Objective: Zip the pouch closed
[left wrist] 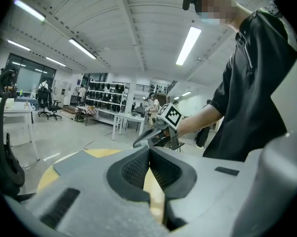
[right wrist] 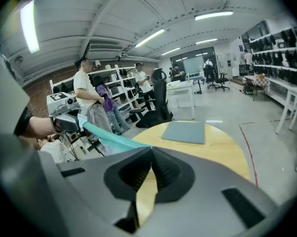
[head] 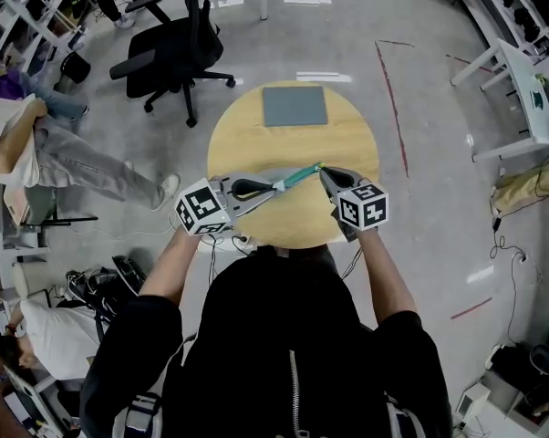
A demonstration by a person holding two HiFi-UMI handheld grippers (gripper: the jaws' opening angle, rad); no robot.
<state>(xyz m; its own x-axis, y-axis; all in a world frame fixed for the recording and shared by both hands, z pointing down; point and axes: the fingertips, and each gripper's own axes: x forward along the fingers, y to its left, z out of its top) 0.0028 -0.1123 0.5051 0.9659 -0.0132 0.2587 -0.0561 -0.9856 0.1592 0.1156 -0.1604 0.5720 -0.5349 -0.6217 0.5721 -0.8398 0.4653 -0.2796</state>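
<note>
Both grippers are on the pouch [head: 297,177] now: a slim teal strip pulled taut between them, above the near side of the round wooden bench [head: 256,144]. Left gripper [head: 273,188] has its jaws pinched together on the pouch's left end. Right gripper [head: 322,170] is clamped just as tight on the other end. Grey mat [head: 295,106] lies flat at the bench's far side, well apart from the pouch.

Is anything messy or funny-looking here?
Nothing looks spilled or broken. The teal pouch isn't lying down. It is pulled tight in the air above the round table, between the left gripper and the right gripper, both with jaws shut on it. The grey mat lies flat.
</note>
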